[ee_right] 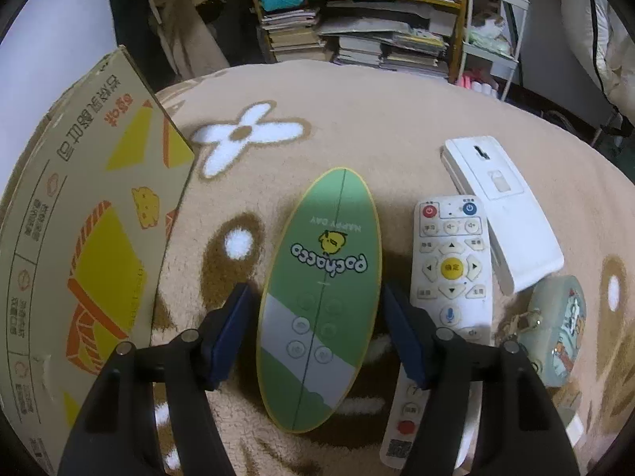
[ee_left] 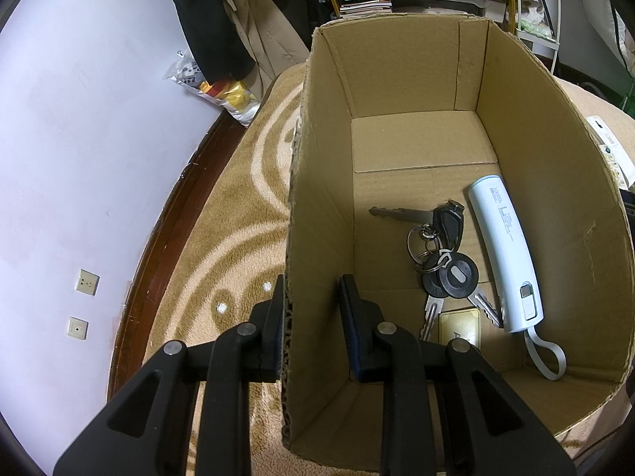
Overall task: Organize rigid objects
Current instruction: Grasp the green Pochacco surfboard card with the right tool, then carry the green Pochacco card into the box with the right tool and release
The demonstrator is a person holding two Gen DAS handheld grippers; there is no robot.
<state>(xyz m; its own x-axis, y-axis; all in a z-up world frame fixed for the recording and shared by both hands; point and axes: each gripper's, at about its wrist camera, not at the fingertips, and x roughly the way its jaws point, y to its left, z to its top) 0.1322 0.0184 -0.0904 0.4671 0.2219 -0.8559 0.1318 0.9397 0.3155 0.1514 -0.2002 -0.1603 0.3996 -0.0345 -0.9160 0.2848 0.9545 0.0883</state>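
Two spread fingers of the right gripper straddle the green oval remote: light, stiff, slick-faced, best pinched across its narrow edges.

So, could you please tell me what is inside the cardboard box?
Inside the cardboard box: a bunch of keys, a white power bank and a gold card, partly hidden behind the left gripper's fingers.

Gold card in cardboard box: lower part hidden behind the left gripper at 6 o'clock, its lettering unreadable, and the key bunch covers its upper left corner. White remote: lower section partly behind the right gripper finger at 5 o'clock. Translucent case, 4 o'clock: blurred, contents indistinct; box print at 9 o'clock cut by the frame edge.
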